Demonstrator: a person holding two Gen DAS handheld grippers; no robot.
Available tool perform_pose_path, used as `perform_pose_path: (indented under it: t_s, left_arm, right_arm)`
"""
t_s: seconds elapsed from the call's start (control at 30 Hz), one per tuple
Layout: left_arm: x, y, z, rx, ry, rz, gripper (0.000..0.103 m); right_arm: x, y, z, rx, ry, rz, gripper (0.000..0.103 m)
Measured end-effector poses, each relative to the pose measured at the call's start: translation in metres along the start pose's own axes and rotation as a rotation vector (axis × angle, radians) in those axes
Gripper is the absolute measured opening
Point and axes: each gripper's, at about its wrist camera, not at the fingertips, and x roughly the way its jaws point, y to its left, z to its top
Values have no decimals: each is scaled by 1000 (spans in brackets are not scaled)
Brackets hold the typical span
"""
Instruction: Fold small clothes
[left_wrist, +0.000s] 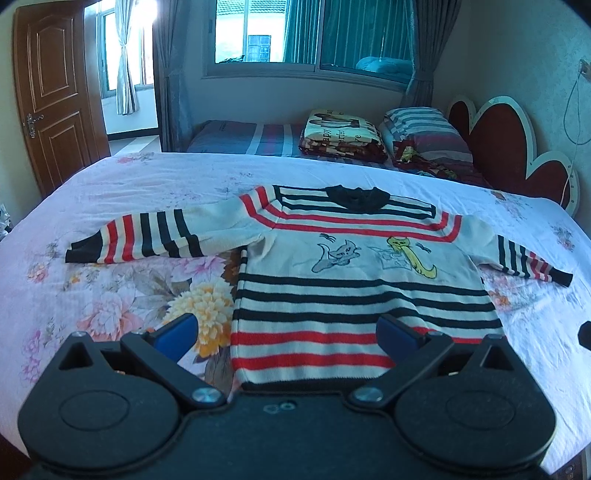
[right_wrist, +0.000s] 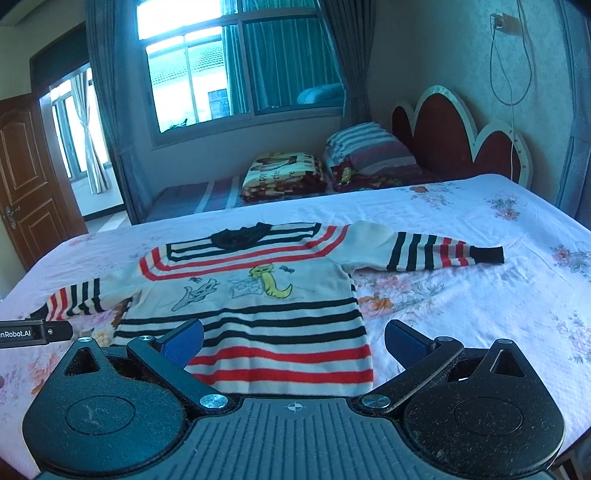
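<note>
A brown door (left_wrist: 55, 107) stands at the far left, beside a curtained window (left_wrist: 291, 33). On the floral bedsheet (left_wrist: 110, 295) a small striped sweater (left_wrist: 354, 280) lies flat, front up, both sleeves spread sideways and collar away from the cameras. The left tongs (left_wrist: 286, 332) hover spread apart over its lower left hem, grasping nothing. The right tongs (right_wrist: 293, 341) are likewise released, above the hem's right corner. Behind the bed lie a folded blanket (left_wrist: 341, 134) and striped pillows (left_wrist: 424, 133), then a red headboard (left_wrist: 509, 147) at the right wall.
</note>
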Motion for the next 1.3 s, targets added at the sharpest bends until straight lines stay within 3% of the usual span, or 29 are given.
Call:
perform_pose_path:
  t_s: [0.3,0.53,0.57,0.6,0.63,1.03,1.3]
  left_arm:
    - [44,-19,24,-6,8,-8,103]
    - [91,-54,50,-30,24,3,103]
    - [100,-62,54,-24,29,5,103]
    - [108,-69,58,-19,33,4,103]
    - [116,-75,60,-16,35,3,103]
    - [203,-135,76,4,104,24,102]
    - [228,-143,80,8,136,63,102]
  right_arm:
    - [53,-43,27,13,-30,-31,103]
    - [117,-105,53,52,-10,-59,102]
    - [128,-117,56,63,0,-68,91]
    - [138,-128,58,75,8,-69,69]
    - [149,-140,60,89,28,-78,64]
    - [257,-274,69,319,167,-173,64]
    - [295,-319,77,434,179,-192,64]
